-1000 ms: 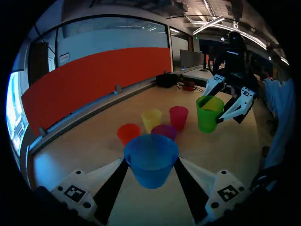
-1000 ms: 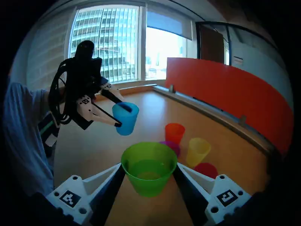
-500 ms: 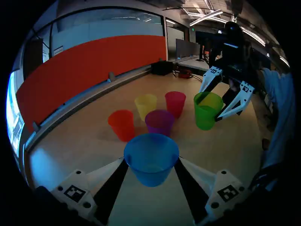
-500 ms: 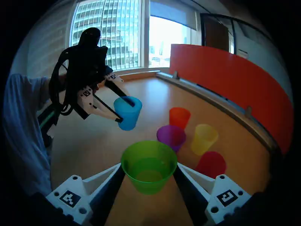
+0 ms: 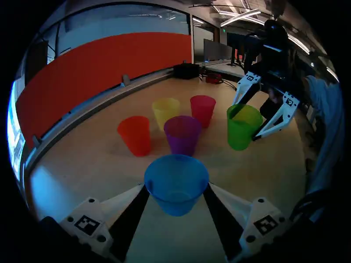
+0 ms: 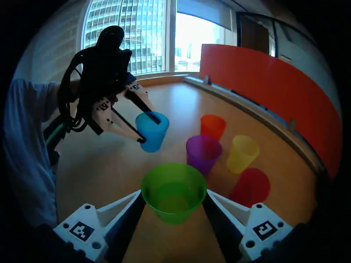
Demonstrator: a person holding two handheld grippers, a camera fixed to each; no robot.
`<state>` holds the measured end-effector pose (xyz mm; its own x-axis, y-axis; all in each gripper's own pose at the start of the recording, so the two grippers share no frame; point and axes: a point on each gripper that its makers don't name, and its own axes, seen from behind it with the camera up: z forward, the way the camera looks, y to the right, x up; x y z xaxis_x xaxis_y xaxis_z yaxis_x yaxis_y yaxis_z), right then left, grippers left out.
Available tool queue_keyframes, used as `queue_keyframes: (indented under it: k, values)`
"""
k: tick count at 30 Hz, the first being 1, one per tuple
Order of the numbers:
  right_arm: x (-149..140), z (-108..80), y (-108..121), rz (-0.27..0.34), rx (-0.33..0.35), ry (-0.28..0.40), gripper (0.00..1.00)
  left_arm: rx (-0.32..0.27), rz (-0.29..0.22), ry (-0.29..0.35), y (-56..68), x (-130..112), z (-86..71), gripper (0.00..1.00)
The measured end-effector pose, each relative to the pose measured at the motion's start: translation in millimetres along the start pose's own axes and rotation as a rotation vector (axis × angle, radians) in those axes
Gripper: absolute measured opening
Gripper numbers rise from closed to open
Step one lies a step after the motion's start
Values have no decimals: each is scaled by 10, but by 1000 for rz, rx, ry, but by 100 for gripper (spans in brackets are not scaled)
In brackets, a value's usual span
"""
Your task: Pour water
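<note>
My left gripper (image 5: pixel 176 193) is shut on a blue cup (image 5: pixel 176 183), held upright above the wooden table (image 5: pixel 87 171); the same blue cup (image 6: pixel 152 131) hangs at the left in the right gripper view. My right gripper (image 6: pixel 173 199) is shut on a green cup (image 6: pixel 173 192) with some water in its bottom. That green cup (image 5: pixel 242 126) appears at the right in the left gripper view, level with the standing cups. On the table stand a purple cup (image 5: pixel 182 134), an orange cup (image 5: pixel 135 135), a yellow cup (image 5: pixel 165 112) and a red cup (image 5: pixel 202 110).
An orange wall panel (image 5: pixel 96 65) runs along the table's far side, with a metal rail (image 5: pixel 79 118) below it. A person's light blue sleeve (image 6: pixel 26 149) is at the left of the right gripper view. Large windows (image 6: pixel 131 44) lie behind. Bare wood surrounds the cup cluster.
Both held cups have come lower and closer to the standing cups, which now look larger and nearer. Both grippers keep their hold.
</note>
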<state>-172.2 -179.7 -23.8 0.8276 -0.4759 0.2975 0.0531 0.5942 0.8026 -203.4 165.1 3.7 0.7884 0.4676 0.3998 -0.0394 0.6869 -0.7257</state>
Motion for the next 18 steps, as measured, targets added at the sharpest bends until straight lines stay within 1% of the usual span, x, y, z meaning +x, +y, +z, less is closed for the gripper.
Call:
queue_keyframes:
  k: [9,14,18]
  values:
    - [-45,27,15,15,-7,-1,89,-13,-20,-14,33,-74,102,85]
    - [-63,40,19,16,-11,-2,89,-17,-14,-23,67,-128,138,85]
    - [-76,41,25,15,-14,-3,89,-17,-14,-23,63,-139,141,85]
